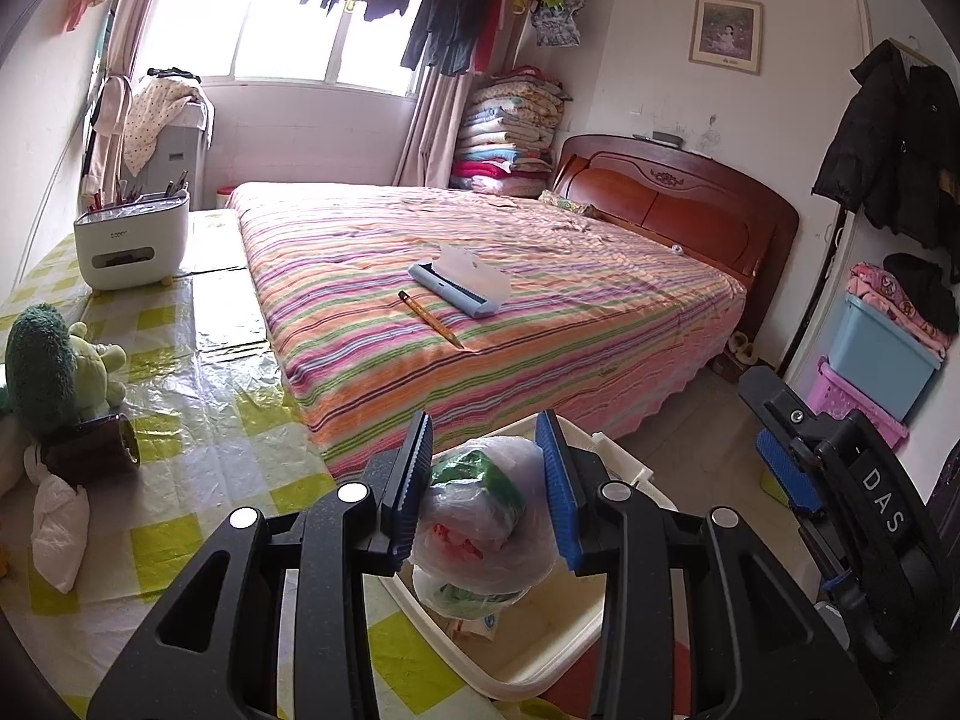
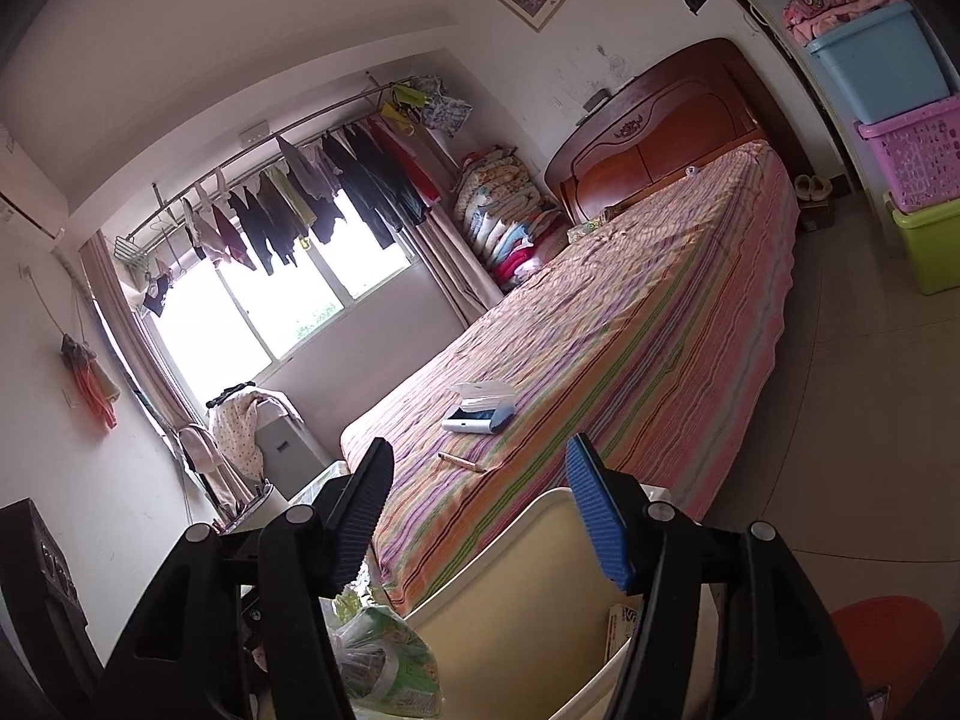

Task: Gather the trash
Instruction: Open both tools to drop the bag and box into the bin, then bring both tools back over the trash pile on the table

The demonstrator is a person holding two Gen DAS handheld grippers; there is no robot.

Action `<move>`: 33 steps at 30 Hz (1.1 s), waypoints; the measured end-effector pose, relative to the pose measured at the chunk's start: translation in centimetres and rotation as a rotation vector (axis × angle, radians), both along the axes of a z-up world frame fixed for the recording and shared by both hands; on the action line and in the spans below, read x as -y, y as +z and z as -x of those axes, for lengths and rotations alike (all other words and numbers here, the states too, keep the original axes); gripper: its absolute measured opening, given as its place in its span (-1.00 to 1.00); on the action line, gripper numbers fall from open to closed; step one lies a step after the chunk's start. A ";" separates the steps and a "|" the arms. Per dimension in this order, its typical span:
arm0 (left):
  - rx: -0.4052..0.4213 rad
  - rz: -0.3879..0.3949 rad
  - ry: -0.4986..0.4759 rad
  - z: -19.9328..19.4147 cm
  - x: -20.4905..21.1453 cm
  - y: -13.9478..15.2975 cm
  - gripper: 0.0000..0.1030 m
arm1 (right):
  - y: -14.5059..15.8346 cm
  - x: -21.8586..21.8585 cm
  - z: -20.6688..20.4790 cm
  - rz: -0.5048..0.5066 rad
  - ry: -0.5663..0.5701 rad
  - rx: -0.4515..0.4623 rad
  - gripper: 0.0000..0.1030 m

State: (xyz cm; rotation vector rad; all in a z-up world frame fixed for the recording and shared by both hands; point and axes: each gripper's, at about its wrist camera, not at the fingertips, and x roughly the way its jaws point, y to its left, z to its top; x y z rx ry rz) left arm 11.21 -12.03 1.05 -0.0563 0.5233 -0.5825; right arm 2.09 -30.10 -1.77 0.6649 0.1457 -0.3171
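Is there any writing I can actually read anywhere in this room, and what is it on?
"DAS": white letters on the black right gripper.
Small dark logo on the white plastic desk organiser: too blurred to read.
Caption under the framed picture: too small.
Print on the paper in the cream bin: unreadable.

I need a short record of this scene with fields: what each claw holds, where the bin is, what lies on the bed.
left claw: shut on plastic bag of trash, above the bin
right claw: open, nothing between its pads
bin: cream, open top, at the foot of the bed
bed: pencil, blue case
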 end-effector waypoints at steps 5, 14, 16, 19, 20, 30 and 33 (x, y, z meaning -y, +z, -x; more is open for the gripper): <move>-0.021 -0.006 -0.015 0.0 0.5 -0.6 -0.10 | 0.1 -0.3 0.2 0.006 0.006 0.016 0.15; 0.137 -0.073 0.085 2.0 -0.8 1.4 0.87 | 0.0 -0.3 0.0 0.006 0.020 0.011 0.18; 0.173 -0.106 0.118 2.4 -1.7 1.8 0.87 | 0.1 -0.7 -0.3 0.015 0.034 0.009 0.26; 0.199 -0.168 0.170 2.7 -3.0 2.0 0.87 | 0.3 -1.4 -0.7 0.031 0.058 0.006 0.29; 0.201 -0.189 0.185 2.7 -3.5 2.0 0.87 | 0.3 -1.6 -0.8 0.035 0.066 0.004 0.29; 0.149 -0.323 0.389 1.7 -11.1 0.9 0.87 | 0.5 -4.5 -2.7 0.043 0.198 -0.019 0.29; 0.093 -0.302 0.440 1.1 -14.8 0.7 0.87 | 0.5 -5.6 -3.2 0.049 0.234 -0.030 0.30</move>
